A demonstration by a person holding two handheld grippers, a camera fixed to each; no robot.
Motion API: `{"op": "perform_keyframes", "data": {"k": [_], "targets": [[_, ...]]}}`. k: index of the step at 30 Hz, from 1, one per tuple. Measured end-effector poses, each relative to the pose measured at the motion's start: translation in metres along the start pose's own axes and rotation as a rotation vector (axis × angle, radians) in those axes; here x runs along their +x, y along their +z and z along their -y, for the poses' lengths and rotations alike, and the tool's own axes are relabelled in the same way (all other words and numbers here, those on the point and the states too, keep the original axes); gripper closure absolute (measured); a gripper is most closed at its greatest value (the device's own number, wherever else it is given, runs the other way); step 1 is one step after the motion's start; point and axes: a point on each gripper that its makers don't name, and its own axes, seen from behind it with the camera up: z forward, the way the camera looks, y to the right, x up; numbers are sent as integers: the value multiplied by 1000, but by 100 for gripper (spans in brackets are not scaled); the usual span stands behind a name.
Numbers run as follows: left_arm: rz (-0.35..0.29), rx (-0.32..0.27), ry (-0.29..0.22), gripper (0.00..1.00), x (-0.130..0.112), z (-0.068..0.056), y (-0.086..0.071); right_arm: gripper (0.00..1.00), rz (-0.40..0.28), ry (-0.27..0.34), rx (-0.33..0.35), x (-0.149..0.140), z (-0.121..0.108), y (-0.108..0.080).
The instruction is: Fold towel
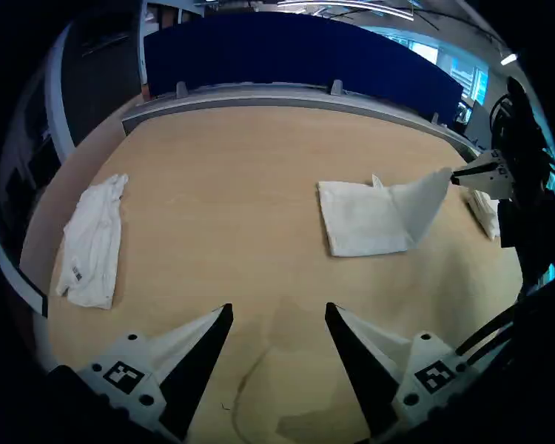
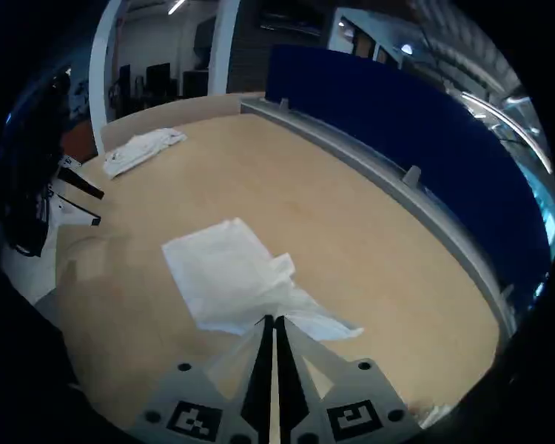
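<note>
A white towel (image 1: 366, 218) lies partly folded on the wooden table (image 1: 226, 185), right of centre. My right gripper (image 1: 453, 175) holds its right corner lifted off the surface. In the right gripper view, the fingers of the right gripper (image 2: 272, 325) are shut on a corner of the towel (image 2: 226, 277), which spreads out flat in front of them. My left gripper (image 1: 277, 318) hovers open over bare wood near the front edge, well short of the towel. It appears again, open, as the left gripper (image 2: 85, 201) at the left of the right gripper view.
A second white towel (image 1: 92, 244) lies crumpled at the table's left side, and shows as the far towel (image 2: 140, 148) in the right gripper view. Another white cloth (image 1: 485, 213) sits at the right edge. A blue divider (image 1: 300, 52) on a grey rail bounds the far side.
</note>
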Motion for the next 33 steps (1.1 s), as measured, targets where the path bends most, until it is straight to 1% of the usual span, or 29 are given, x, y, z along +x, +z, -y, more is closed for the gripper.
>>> {"op": "perform_keyframes", "data": {"k": [4, 9, 14, 18, 21, 27, 30, 33], "targets": [[-3, 1, -6, 7, -1, 1, -3, 97, -1, -24, 12, 9, 5, 3], [-7, 4, -14, 7, -2, 3, -7, 98, 2, -38, 26, 14, 9, 8], [-11, 14, -27, 7, -3, 8, -15, 98, 1, -62, 52, 25, 18, 17], [-21, 28, -40, 7, -2, 14, -23, 97, 3, -101, 84, 35, 30, 28], [-34, 39, -49, 7, 0, 18, -29, 97, 8, -138, 113, 42, 44, 39], [-55, 54, -77, 7, 1, 23, -42, 98, 23, -208, 187, 52, 77, 67], [-58, 57, -97, 7, -4, 24, -46, 98, 36, -236, 228, 53, 96, 85], [-56, 60, -113, 7, -10, 25, -49, 98, 59, -251, 270, 47, 115, 105]]}}
